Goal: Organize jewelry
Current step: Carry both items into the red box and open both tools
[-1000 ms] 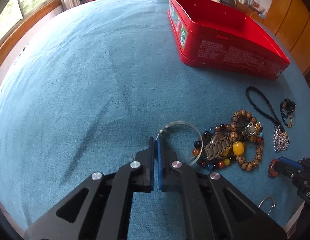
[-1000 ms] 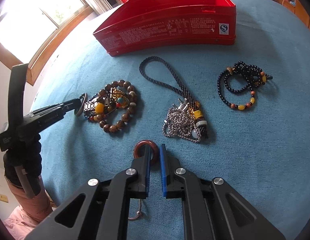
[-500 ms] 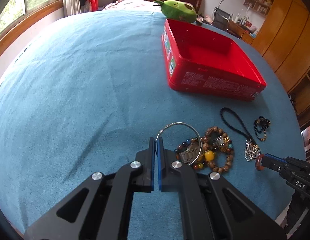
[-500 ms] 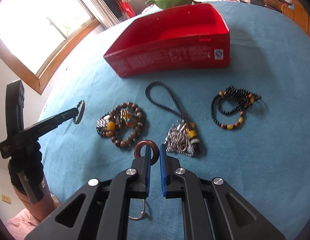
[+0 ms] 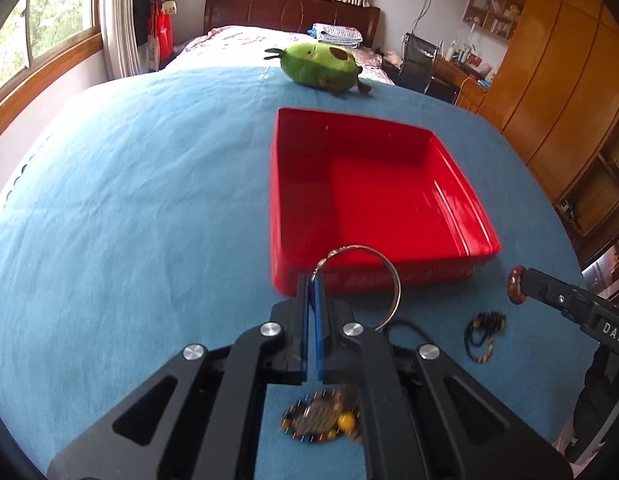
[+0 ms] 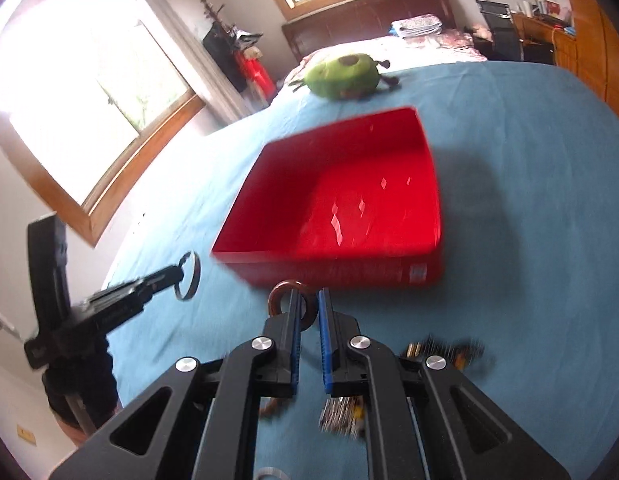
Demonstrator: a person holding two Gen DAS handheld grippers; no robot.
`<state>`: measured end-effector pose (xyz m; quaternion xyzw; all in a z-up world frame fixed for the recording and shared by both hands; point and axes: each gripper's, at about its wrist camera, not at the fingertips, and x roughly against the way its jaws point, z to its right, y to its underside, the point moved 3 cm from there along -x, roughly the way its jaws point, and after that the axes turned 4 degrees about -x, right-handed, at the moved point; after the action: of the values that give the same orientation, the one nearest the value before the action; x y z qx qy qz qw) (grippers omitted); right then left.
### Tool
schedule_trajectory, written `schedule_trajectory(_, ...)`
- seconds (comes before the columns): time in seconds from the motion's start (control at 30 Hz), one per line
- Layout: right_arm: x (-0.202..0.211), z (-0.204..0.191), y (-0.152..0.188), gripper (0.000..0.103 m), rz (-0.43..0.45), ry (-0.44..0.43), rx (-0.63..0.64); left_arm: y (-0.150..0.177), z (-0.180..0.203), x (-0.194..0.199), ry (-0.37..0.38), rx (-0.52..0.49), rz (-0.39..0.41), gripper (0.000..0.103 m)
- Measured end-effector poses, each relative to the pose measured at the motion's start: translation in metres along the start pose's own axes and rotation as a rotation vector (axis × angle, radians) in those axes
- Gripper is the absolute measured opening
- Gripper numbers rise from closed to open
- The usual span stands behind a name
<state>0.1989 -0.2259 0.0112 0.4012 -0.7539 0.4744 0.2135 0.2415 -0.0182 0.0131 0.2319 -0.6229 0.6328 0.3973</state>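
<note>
- The left gripper [image 5: 312,280] has its fingers pressed together on the thin rim of a silver bangle [image 5: 383,276], which hangs in the air just in front of the near wall of the red box [image 5: 373,276].
- The right gripper [image 6: 308,300] pinches a reddish-brown ring [image 6: 275,300]; its fingers stand almost together, with the band caught at the left pad. It too is held just short of the red box's near wall.
- Handling, as a judgement: the bangle looks like stiff, light metal wire, smooth and likely slippery. A pinch on the rim lets it swing, so a hold near its small clasp loop seems steadier.
- The ring looks hard and glossy, perhaps stone or resin, so it may chip if dropped from high. Lowering it close to the box floor before letting go seems wise.
- Nearer the camera than the red box, on the blue cloth [image 5: 129,200], lie a dark beaded bracelet [image 5: 483,334] and a blurred heap of coloured beads [image 5: 325,420]. These are limp strings, best taken by a bunched part.
- A green plush toy [image 5: 319,66] sits beyond the box's far wall.
- Writing: "DAS" shows in white on the right gripper's body in the left wrist view. The print and a small label on the box wall are too blurred to read.
</note>
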Motion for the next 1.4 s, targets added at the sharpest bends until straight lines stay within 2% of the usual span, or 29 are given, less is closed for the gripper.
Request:
schedule_trajectory(0.27, -0.074, 0.022, -0.06, 0.008, -0.043, 0.048, -0.058, -0.051, 0.019, -0.063, -0.007, -0.006, -0.044, 0.001)
schedule_trajectory(0.33, -0.085, 0.023, -0.06, 0.008, -0.057, 0.081, -0.033, -0.056, 0.021, -0.078, -0.009, -0.01, -0.056, 0.001)
schedule_trajectory(0.6, -0.107, 0.023, -0.053, 0.008, -0.099, 0.109, 0.001, -0.056, 0.017, -0.115, -0.013, -0.015, -0.117, 0.003)
schedule_trajectory(0.87, -0.102, 0.023, -0.053, 0.012, -0.09, 0.107, -0.002, -0.055, 0.015, -0.109, -0.008, -0.009, -0.095, 0.006)
schedule_trajectory(0.9, -0.099, 0.023, -0.053, 0.013, -0.085, 0.109, -0.003, -0.055, 0.015, -0.106, -0.002, -0.005, -0.092, 0.011)
schedule_trajectory(0.93, -0.097, 0.023, -0.054, 0.015, -0.078, 0.113, -0.002, -0.055, 0.015, -0.103, 0.004, -0.002, -0.086, 0.021)
schedule_trajectory(0.97, -0.093, 0.022, -0.054, 0.02, -0.066, 0.116, 0.0, -0.055, 0.014, -0.1, 0.004, 0.001, -0.078, 0.029)
schedule_trajectory(1.0, -0.089, 0.022, -0.055, 0.024, -0.054, 0.12, 0.003, -0.056, 0.013, -0.096, 0.0, 0.004, -0.062, 0.046)
schedule_trajectory(1.03, -0.085, 0.021, -0.056, 0.032, -0.041, 0.126, 0.005, -0.056, 0.013, -0.092, -0.006, 0.006, -0.042, 0.06)
schedule_trajectory(1.1, -0.077, 0.02, -0.058, 0.039, -0.016, 0.137, 0.01, -0.059, 0.013, -0.08, -0.023, 0.006, 0.002, 0.066)
schedule_trajectory(1.17, -0.067, 0.018, -0.059, 0.06, 0.012, 0.133, 0.009, -0.06, 0.014, -0.068, -0.016, 0.003, 0.025, 0.072)
schedule_trajectory(1.23, -0.054, 0.016, -0.062, 0.075, 0.058, 0.14, 0.012, -0.061, 0.013, -0.052, -0.018, 0.011, 0.053, 0.081)
schedule_trajectory(1.33, -0.035, 0.011, -0.064, 0.086, 0.113, 0.144, 0.024, -0.06, 0.015, -0.032, -0.023, 0.009, 0.093, 0.09)
schedule_trajectory(1.4, -0.025, 0.009, -0.065, 0.087, 0.132, 0.134, 0.024, -0.058, 0.019, -0.018, -0.018, -0.007, 0.101, 0.091)
